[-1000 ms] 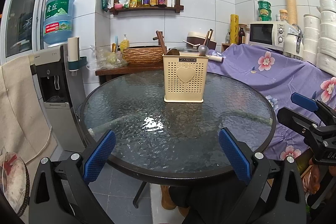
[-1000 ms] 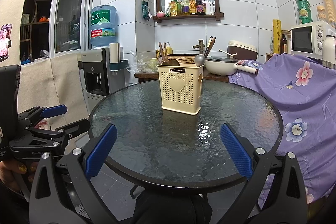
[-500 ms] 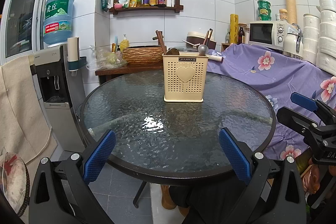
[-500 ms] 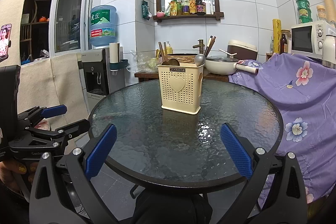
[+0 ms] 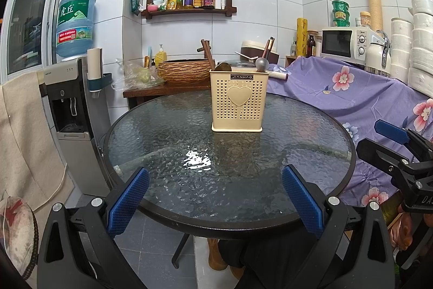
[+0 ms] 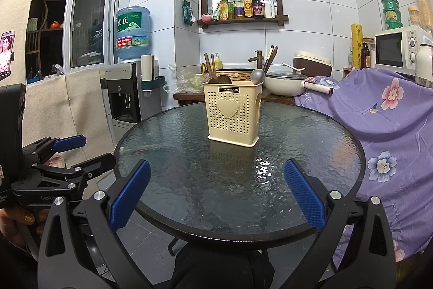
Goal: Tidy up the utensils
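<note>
Chopsticks (image 6: 271,58) lean rightward, handles-up, in upright holder (image 6: 232,114).

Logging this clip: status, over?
Left gripper and right gripper open, empty. Utensils upright in beige holder on glass table. Nothing in the way.

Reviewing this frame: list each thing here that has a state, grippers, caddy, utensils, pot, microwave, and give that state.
left gripper: open, empty, held at the near table edge.
right gripper: open, empty, held at the near table edge.
utensil caddy: upright on the glass table, apart from both grippers.
metal spoon: standing in the caddy, bowl up.
chopsticks: standing in the caddy, leaning.
pot: lid on.
microwave: door shut.
</note>
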{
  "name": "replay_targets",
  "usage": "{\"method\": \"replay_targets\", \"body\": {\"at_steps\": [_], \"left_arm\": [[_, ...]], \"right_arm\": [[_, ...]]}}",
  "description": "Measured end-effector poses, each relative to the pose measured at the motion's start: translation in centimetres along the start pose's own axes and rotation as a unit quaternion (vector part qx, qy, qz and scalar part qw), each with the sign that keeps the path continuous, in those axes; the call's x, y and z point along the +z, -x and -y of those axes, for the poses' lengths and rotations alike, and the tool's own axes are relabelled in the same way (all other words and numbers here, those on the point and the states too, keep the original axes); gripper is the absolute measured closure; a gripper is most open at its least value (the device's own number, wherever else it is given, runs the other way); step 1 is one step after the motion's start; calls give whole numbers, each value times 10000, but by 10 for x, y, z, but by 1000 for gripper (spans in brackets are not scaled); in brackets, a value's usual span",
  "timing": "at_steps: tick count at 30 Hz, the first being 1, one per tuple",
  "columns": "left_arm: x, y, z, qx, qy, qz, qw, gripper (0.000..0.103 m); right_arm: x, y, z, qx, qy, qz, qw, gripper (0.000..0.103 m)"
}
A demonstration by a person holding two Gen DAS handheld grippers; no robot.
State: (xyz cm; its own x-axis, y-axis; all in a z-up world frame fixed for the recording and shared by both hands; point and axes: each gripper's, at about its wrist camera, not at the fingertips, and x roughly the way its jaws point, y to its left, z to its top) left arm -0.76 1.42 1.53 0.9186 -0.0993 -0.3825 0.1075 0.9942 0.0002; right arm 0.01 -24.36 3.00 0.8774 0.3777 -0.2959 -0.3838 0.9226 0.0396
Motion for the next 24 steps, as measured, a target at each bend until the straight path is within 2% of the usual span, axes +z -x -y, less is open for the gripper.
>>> {"method": "replay_targets", "body": {"at_steps": [24], "left_arm": [[-1, 2, -3, 19, -20, 6, 10000, 6]], "right_arm": [[0, -1, 0, 3, -2, -11, 10000, 6]]}}
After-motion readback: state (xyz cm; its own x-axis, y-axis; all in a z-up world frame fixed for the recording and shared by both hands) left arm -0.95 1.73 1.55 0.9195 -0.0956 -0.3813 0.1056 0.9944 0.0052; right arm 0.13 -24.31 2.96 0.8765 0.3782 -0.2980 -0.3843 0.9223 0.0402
